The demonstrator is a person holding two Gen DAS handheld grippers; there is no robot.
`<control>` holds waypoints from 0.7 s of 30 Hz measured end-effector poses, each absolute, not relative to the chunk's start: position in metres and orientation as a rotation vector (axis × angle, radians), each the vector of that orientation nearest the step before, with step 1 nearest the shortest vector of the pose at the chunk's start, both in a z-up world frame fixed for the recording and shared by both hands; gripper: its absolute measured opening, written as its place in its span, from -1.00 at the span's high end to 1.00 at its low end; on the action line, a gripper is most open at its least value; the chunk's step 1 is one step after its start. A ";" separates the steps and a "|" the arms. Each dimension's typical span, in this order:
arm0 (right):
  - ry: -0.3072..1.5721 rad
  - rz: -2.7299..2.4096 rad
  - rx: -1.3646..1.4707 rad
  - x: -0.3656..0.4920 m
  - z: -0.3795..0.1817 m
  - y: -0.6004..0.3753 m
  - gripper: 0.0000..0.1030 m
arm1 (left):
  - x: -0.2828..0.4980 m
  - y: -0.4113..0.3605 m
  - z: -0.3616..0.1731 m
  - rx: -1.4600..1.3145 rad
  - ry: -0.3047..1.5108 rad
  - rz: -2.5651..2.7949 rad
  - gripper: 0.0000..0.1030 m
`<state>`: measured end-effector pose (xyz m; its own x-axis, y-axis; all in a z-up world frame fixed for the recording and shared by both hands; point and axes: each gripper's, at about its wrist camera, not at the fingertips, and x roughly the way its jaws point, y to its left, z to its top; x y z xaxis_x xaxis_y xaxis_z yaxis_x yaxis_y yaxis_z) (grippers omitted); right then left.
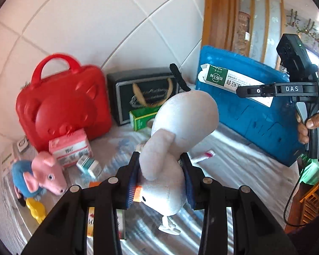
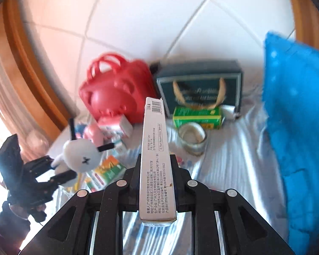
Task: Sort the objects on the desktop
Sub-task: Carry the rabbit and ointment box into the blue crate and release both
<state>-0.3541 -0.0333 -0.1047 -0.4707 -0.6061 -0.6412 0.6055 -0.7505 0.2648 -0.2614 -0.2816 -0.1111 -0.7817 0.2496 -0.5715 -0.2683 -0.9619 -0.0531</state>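
- Tongs of the left hand (image 1: 162, 178) pinch a white plush toy (image 1: 176, 131) by its body, pads pressed in on both sides, holding it clear above the table (image 1: 234, 165); from the right wrist view the toy's round head with black ears and a cross-stitched mark faces the camera.
- Right tongs (image 2: 157, 170) are pressed together on a long, narrow toothpaste box (image 2: 154, 144); it runs straight out between the jaws, barcode end farthest away, also lifted off the table. In the left wrist view a hand (image 1: 312, 127) grips the handle of this tool at the right edge.
- Just beyond the left tongs a small pink-and-white tube (image 1: 204, 156) lies on the striped, shiny cloth covering the table.
- To the left sit a pink pig plush (image 1: 49, 174) with a blue plush behind it, a yellow toy (image 1: 36, 209) near the table's edge, a small teal-and-white box (image 1: 89, 166) and a pink-and-white carton (image 1: 69, 146).
- In the right wrist view an orange-and-green box (image 2: 108, 167) lies below the plush toy, and a roll of clear tape (image 2: 192, 137) stands nearer the middle.
- A green box (image 1: 141, 120) lies behind the roll, in front of a dark gift bag (image 1: 142, 93) with pale handles.
- A red handbag-shaped case (image 1: 61, 104) stands upright beside the bag, near the tiled wall.
- A blue plastic bin (image 1: 261, 114) stands tilted at the right.
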 end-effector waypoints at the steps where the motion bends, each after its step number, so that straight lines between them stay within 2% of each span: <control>1: -0.007 -2.252 0.919 -0.342 -0.089 -0.019 0.60 | -0.262 -0.266 -0.098 -0.827 0.072 2.715 0.29; 6: -0.038 -2.426 0.758 -0.294 -0.025 0.051 0.60 | -0.272 -0.179 -0.041 -0.643 0.172 2.621 0.28; 12: -0.006 -2.661 0.636 -0.252 0.034 0.145 0.60 | -0.296 -0.069 0.016 -0.474 0.165 2.494 0.28; 16: -0.037 -2.777 0.599 -0.244 0.057 0.206 0.60 | -0.312 0.001 0.036 -0.427 0.170 2.431 0.28; 21: -0.165 -2.848 0.613 -0.266 0.073 0.270 0.60 | -0.331 0.070 0.053 -0.429 0.172 2.437 0.25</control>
